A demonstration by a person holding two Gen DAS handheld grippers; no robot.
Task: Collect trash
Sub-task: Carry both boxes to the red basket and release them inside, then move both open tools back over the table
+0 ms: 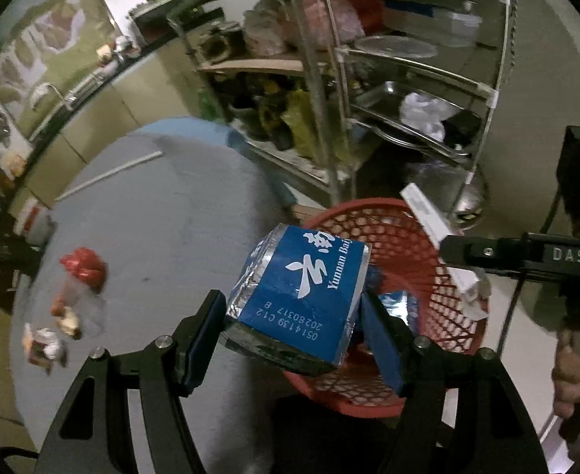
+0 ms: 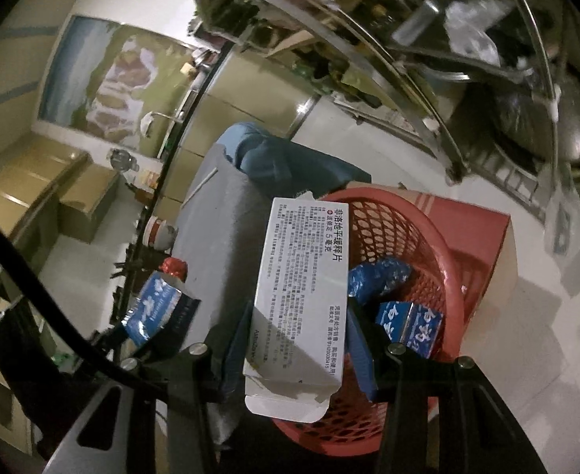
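In the left wrist view, the left tool (image 1: pixel 293 316) is clamped on a blue and silver foil-edged toothpaste carton (image 1: pixel 297 302) at lower centre, held above the near rim of a red plastic mesh basket (image 1: pixel 392 237). In the right wrist view, the right tool (image 2: pixel 297 339) grips a white printed cardboard medicine box (image 2: pixel 301 292) at centre frame, its open end flap toward the camera, beside the same basket (image 2: pixel 392 229), which already holds blue packaging (image 2: pixel 408 324). At the left of the left view, a crumpled red wrapper (image 1: pixel 82 266) and small scraps (image 1: pixel 49 339) lie on the grey surface (image 1: pixel 163 217). A steel wire rack (image 1: pixel 408 59) fills the upper right.
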